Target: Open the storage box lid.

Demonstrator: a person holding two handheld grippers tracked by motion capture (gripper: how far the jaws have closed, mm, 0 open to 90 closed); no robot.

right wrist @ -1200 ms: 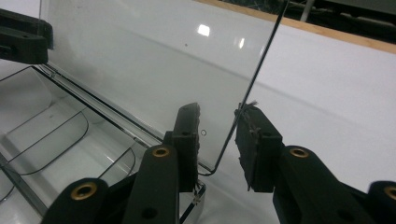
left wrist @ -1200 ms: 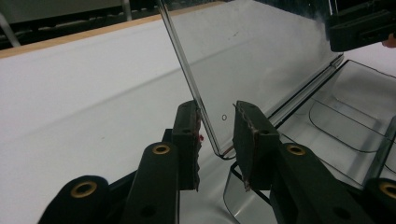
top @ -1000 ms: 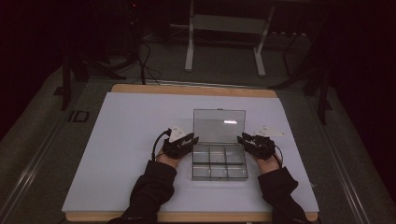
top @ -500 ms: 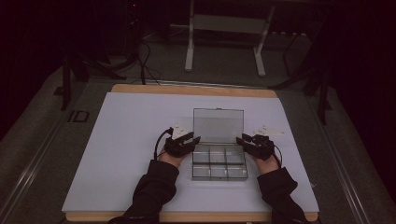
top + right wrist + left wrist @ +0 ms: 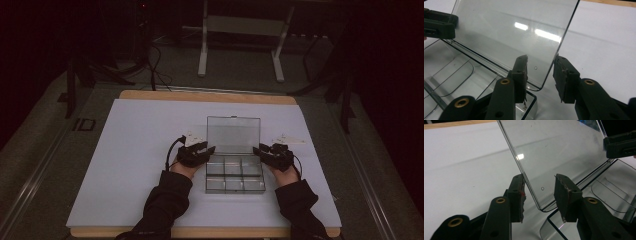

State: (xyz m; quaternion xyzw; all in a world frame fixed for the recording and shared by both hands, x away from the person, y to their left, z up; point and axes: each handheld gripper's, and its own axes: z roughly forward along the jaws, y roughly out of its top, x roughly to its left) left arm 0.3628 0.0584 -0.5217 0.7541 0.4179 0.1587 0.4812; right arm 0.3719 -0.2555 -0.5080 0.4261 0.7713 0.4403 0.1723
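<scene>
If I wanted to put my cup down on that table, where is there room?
Plenty. The white table top is bare left of the left tool, from there out to its left edge. There is also a bare strip between the upright lid and the far wooden edge. It is crowded in the middle, where both tools flank the clear plastic box; the right tool leaves only a narrower patch beside it.

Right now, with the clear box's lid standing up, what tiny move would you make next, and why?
Probably close both grippers' fingers: the lid is raised, and each side edge sits between the open left gripper and right gripper, not yet pinched.

black fingers point(image 5: 517, 195), brass screws, dark sleeves point(image 5: 162, 205)
</scene>
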